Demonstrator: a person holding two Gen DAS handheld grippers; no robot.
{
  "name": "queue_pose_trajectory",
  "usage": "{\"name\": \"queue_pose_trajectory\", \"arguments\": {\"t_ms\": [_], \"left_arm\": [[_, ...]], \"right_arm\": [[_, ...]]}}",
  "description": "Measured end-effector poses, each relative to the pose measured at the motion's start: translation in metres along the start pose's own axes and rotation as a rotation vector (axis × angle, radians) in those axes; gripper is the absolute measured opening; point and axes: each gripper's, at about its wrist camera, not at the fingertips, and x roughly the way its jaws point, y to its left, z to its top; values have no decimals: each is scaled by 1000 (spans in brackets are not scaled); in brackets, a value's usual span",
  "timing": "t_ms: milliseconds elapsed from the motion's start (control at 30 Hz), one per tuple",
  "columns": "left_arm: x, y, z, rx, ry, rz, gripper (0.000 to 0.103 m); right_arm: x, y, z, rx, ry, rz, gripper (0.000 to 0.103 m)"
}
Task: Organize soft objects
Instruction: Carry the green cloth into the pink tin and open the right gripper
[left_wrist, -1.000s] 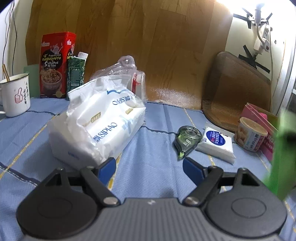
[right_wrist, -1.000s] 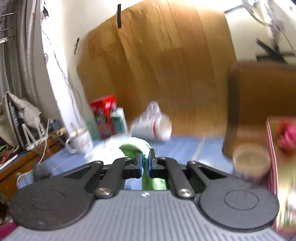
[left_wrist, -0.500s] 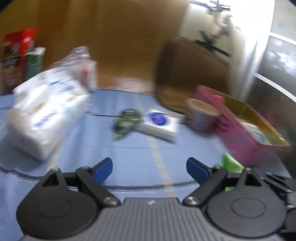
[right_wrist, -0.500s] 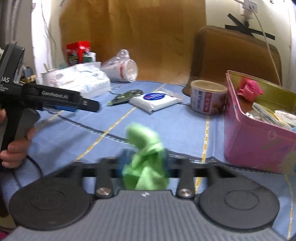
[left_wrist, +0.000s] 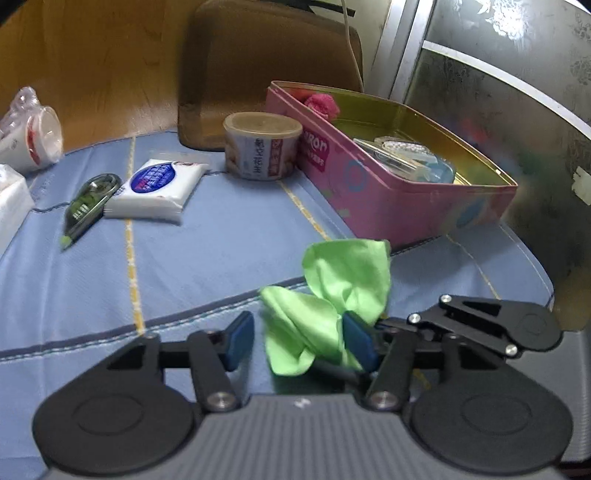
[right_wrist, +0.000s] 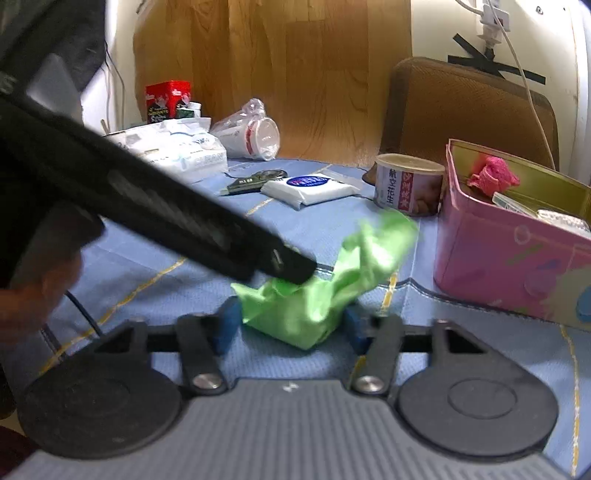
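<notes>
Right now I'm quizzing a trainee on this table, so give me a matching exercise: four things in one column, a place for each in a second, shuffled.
Things:
1. green cloth
2. pink fabric ball
3. tissue pack
4. correction tape

Places:
A. inside the pink tin
B. between the round can and the correction tape
C. crumpled on the blue tablecloth, in front of the tin
D. just left of the tissue pack, left wrist view

Pairs: 1-C, 2-A, 3-B, 4-D

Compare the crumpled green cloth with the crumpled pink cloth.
The crumpled green cloth lies on the blue tablecloth outside the pink tin box; the crumpled pink cloth sits inside that box. The green one looks larger and lies between gripper fingers; the pink one is untouched. Both are bunched up.
</notes>
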Motion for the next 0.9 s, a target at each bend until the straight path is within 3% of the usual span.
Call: {"name": "queue_pose_trajectory", "arguments": {"t_ms": [67, 100, 200, 400, 567, 600, 667, 700, 733, 767, 833, 900], "left_arm": [[0, 0, 3, -7, 9, -39, 39], [-1, 0, 6, -16, 7, -62, 37], [-13, -10, 22, -2, -48, -94, 36], [-25, -45, 76, 79, -175, -131, 35], [7, -70, 115, 118, -196, -104, 36], [18, -74, 122, 118, -191, -88, 40], [44, -82, 138, 122, -178, -23, 73], [58, -84, 144, 126, -176, 39, 76], [68, -87, 149, 129, -168, 89, 75], [71, -87, 150, 127, -160, 102, 74], [69, -86, 147, 111, -165, 69, 75], [64, -89, 141, 136, -183, 71, 77]], "right_arm": [[-2, -2, -2, -8, -8, -32, 24], [-2, -6, -1, 4, -12, -36, 23], [-12, -15, 4, 34, -69, -45, 22], [-42, -39, 31, 12, -257, -144, 22], [-37, -79, 53, 23, -284, -217, 22], [-31, -92, 58, 47, -269, -214, 22], [-13, -114, 70, 82, -199, -193, 32], [-2, -125, 76, 90, -156, -186, 39], [9, -137, 80, 118, -128, -212, 52], [16, -147, 82, 155, -106, -249, 56], [19, -161, 81, 221, -70, -251, 56], [7, -165, 73, 254, -106, -232, 56]]}}
